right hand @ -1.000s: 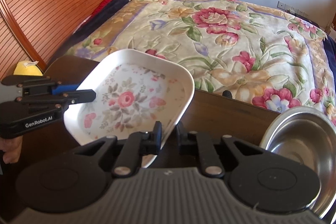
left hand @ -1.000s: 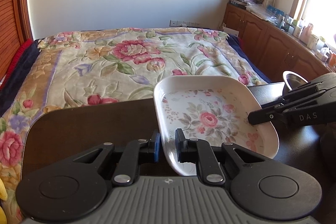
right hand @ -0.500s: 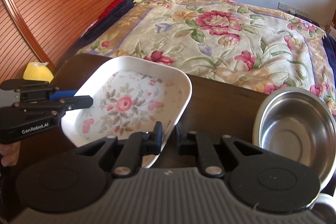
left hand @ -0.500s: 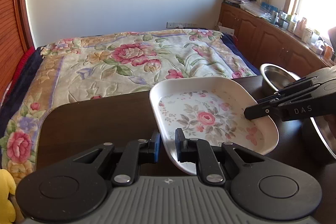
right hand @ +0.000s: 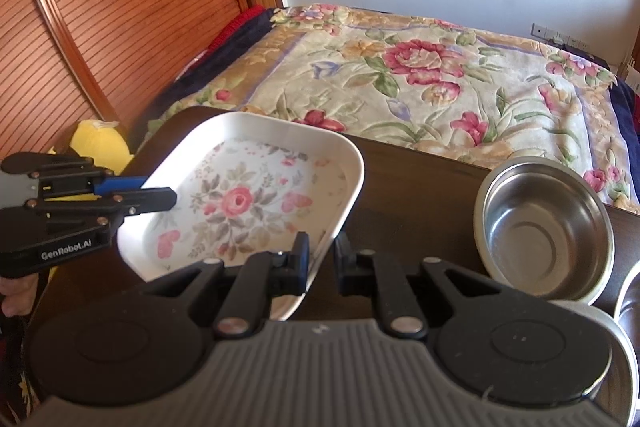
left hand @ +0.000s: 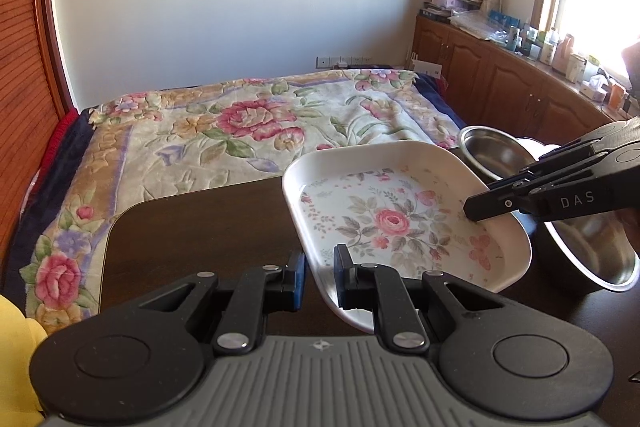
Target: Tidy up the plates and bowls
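Note:
A white square plate (left hand: 400, 219) with a pink rose print hangs just above the dark wooden table (left hand: 200, 227), held from two sides. My left gripper (left hand: 320, 263) is shut on the plate's near left rim. My right gripper (left hand: 476, 207) pinches the opposite rim. In the right wrist view the right gripper (right hand: 322, 251) grips the plate (right hand: 248, 195) at its near edge, and the left gripper (right hand: 160, 193) clamps the far left rim. A steel bowl (right hand: 544, 223) stands on the table (right hand: 420, 187) to the plate's right.
A second, larger steel bowl (left hand: 592, 251) sits at the right, close under the right gripper, with the smaller steel bowl (left hand: 492, 151) behind it. A flowered bedspread (left hand: 248, 123) lies beyond the table. A yellow soft thing (right hand: 96, 143) is at the table's left end.
Both grippers have risen and carried the plate along with them. The steel bowls have come further into view beside the plate. Neither grip has changed.

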